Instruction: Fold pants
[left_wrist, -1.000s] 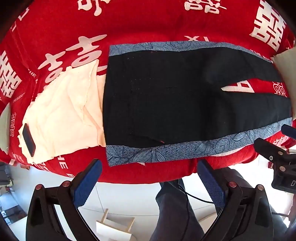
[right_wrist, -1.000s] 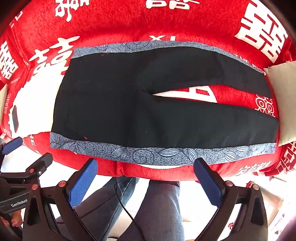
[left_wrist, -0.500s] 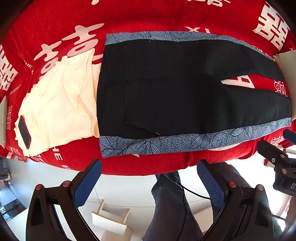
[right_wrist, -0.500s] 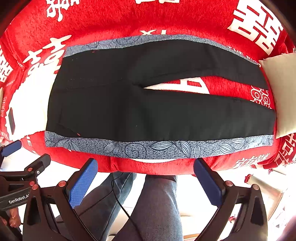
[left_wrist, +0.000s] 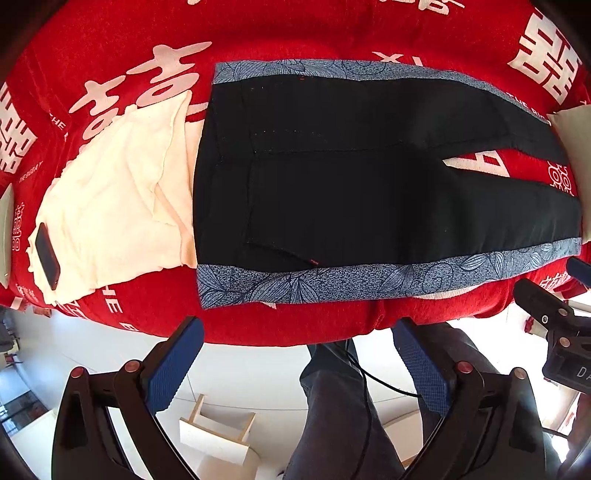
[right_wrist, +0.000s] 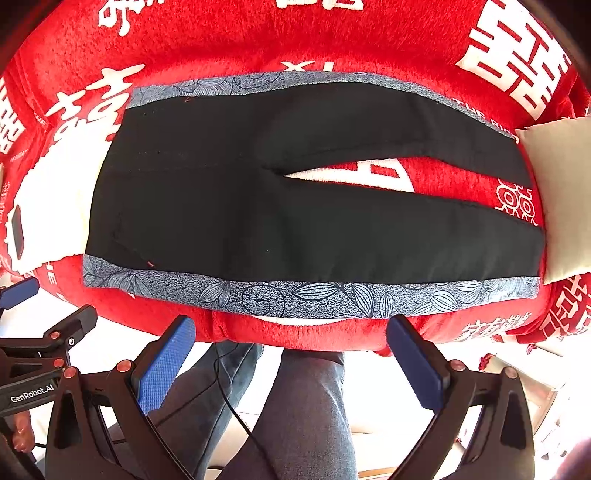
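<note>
The pants (left_wrist: 369, 184) lie spread flat on the red blanket (left_wrist: 295, 33), waistband to the left, both legs running right, a blue patterned stripe along the near and far edges. Both tools hover off the near edge with their blue pads wide apart and nothing in them: the left tool (left_wrist: 295, 362) near the waist end, the right tool (right_wrist: 291, 354) toward the leg end. The first fold looks not yet begun. To do it well, I'd pinch the near stripe at waist and hem together, lift evenly, and lay the near leg squarely onto the far one. A cream cloth (left_wrist: 118, 192) with a phone (left_wrist: 47, 255) touches the waistband, so the left grab should take only the pants.
</note>
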